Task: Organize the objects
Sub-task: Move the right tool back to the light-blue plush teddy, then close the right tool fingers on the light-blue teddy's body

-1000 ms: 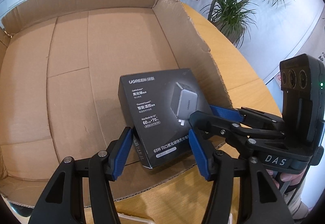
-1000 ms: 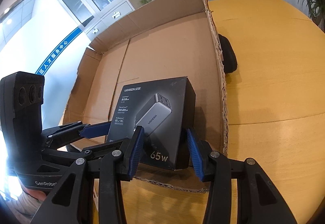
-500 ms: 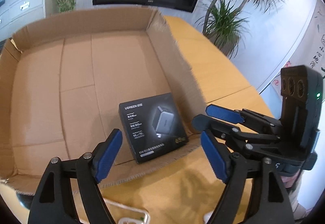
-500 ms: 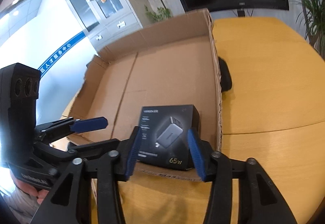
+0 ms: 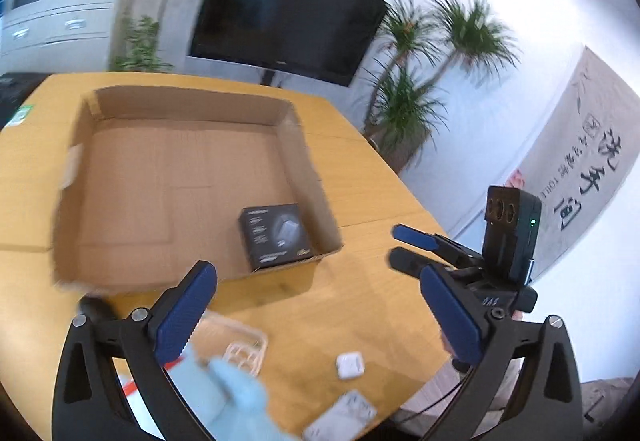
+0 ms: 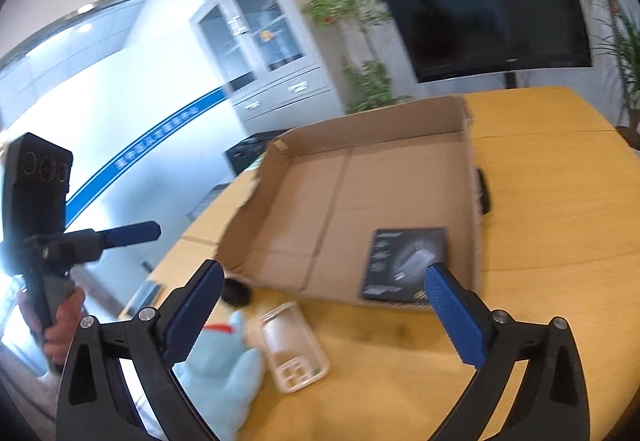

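- The black charger box (image 5: pixel 276 237) lies flat inside the open cardboard box (image 5: pixel 180 109), in the near corner against the side wall on the right of the left wrist view; neither gripper touches it.
- The left gripper (image 5: pixel 320 305) hangs above the yellow worktop (image 5: pixel 360 181), its jaws wide and opening, with nothing between them.
- The right gripper (image 6: pixel 324 313) is likewise above the worktop, its jaws wide and opening, empty; the charger box shows just past its right finger.
- A light blue plush toy (image 6: pixel 224 361) lies on the worktop in front of the cardboard box, beside a clear phone case (image 6: pixel 294 345).
- A small white item (image 5: pixel 350 364) and a pale flat item (image 5: pixel 340 419) sit near the worktop's edge; blur hides what they are.
- A dark round object (image 6: pixel 236 291) rests by the cardboard box's near corner.
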`<state>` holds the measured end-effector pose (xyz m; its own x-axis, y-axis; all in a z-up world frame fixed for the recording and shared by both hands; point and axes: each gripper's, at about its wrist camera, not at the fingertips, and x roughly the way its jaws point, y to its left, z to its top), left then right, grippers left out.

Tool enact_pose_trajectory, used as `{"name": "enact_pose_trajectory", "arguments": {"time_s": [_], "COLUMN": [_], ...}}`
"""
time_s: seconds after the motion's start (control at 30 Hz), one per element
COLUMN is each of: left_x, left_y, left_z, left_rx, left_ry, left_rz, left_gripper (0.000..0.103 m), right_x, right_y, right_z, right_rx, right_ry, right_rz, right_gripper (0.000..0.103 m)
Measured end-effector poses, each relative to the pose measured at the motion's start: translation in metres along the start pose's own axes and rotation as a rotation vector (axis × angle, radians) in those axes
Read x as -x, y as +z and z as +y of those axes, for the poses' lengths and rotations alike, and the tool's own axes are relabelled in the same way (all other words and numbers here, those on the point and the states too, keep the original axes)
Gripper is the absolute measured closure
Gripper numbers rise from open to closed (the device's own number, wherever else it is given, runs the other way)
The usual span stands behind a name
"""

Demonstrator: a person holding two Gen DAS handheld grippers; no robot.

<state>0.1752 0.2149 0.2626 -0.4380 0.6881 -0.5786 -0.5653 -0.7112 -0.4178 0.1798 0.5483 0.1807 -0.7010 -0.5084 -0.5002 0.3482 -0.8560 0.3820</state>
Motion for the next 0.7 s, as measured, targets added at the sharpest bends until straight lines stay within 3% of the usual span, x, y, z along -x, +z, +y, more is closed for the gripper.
{"name": "enact_pose_trajectory", "arguments": {"time_s": [0.17,0.4,0.5,0.63,0.7], "left_x": [0.043,0.070,0.064,0.047,0.038], "left_y": [-0.040,-0.152,-0.197,-0.241,-0.251], "left_z": [0.056,0.143,0.165,0.176,0.175], "left_rx": [0.140,0.434,0.556,0.678,0.693], "left_ry": [0.097,0.223,0.231,0.202,0.189], "left_rz": [-0.028,-0.005,0.015,0.038,0.047], "left_gripper": [0.001,0.001,0.001,0.002,0.003], "right_x": [-0.015,-0.069,-0.095,-0.125,-0.137], "right_y": [-0.027,-0.080,-0.099,-0.118,-0.126], "right_z": [0.018,0.021,0.021,0.021,0.023], "right_rx": [0.005,0.002,-0.011,-0.057,-0.079], "right_ry": [0.072,0.128,0.162,0.196,0.223], "right_rz": [0.102,0.280,0.343,0.421,0.455], "right_gripper": [0.001,0.002,0.004,0.018,0.025]}}
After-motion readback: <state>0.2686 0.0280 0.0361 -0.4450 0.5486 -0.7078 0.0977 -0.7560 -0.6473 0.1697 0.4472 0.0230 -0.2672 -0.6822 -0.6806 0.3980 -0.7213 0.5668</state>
